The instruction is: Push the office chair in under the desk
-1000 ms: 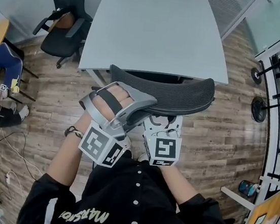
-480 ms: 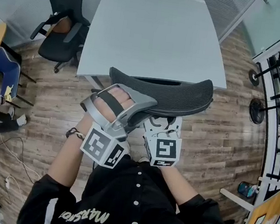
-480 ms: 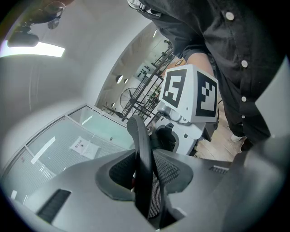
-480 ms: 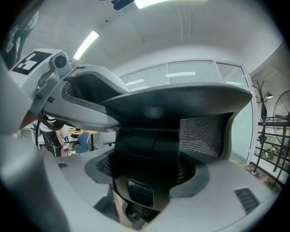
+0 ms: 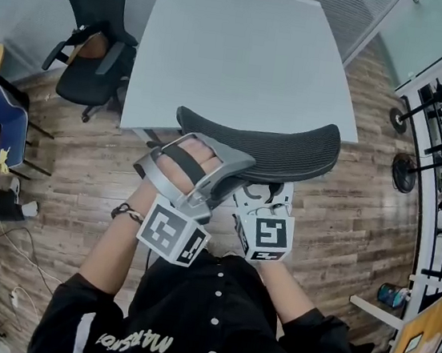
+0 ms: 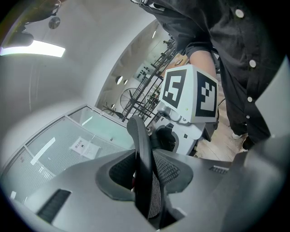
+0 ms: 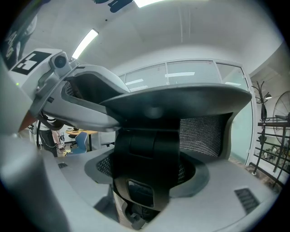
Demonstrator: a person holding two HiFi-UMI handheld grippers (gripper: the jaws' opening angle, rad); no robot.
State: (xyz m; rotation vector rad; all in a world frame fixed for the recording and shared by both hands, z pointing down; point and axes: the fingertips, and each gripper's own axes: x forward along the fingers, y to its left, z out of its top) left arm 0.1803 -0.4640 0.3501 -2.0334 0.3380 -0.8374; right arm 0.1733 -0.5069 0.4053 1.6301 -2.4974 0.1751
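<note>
The black mesh office chair shows its curved headrest (image 5: 277,148) at the near edge of the grey desk (image 5: 246,46), its top edge overlapping the desk edge in the head view. My left gripper (image 5: 226,164) is at the headrest's left part. In its own view the mesh edge (image 6: 141,154) stands upright between the jaws, and the left gripper (image 6: 145,183) is shut on it. My right gripper (image 5: 263,195) sits under the headrest's middle. There the right gripper (image 7: 147,181) is shut around the black headrest bracket (image 7: 145,149). The seat and base are hidden.
A second black office chair (image 5: 93,42) stands left of the desk, with a blue chair (image 5: 6,119) further left. Cables (image 5: 3,240) lie on the wood floor at the left. A metal rack (image 5: 441,160) and a floor fan (image 5: 407,172) line the right side.
Both grippers keep their hold on the chair. The view has shifted slightly, and the chair and hands have barely moved against the desk.
</note>
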